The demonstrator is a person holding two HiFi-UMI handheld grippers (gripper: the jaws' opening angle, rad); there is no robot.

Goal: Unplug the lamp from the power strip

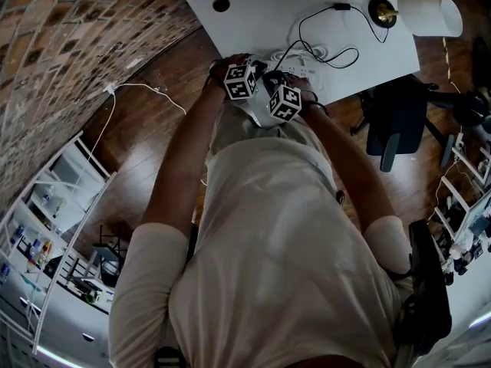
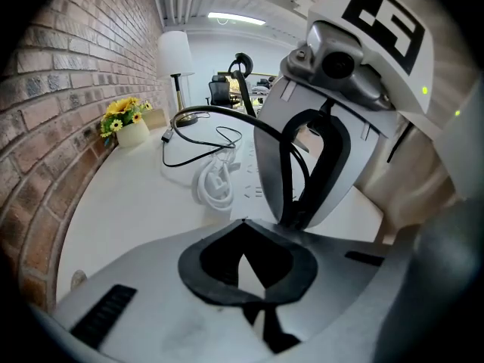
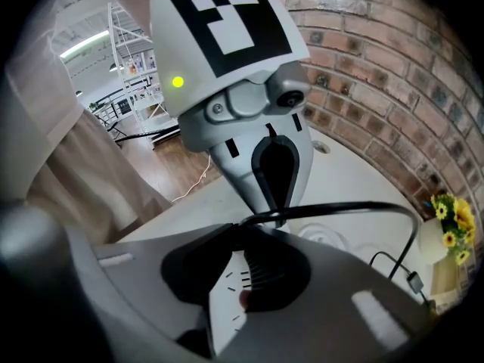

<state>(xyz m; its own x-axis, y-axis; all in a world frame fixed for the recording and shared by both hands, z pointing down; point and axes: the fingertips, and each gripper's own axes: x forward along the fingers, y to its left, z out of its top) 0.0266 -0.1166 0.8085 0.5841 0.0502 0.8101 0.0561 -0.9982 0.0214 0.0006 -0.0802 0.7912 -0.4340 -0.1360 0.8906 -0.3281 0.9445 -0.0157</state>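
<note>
Right gripper view: lamp plug (image 3: 266, 267) between jaws

Light: the head view is being rendered dim, only the white surface (image 1: 253, 14) and lamp (image 1: 430, 14) being shown bright | Source: both gripper views are being lit by ceiling strip lights (image 2: 236, 19) | Edges: being bent and darkened by fisheye lenses | Focus: the near foreground is being blurred
</note>
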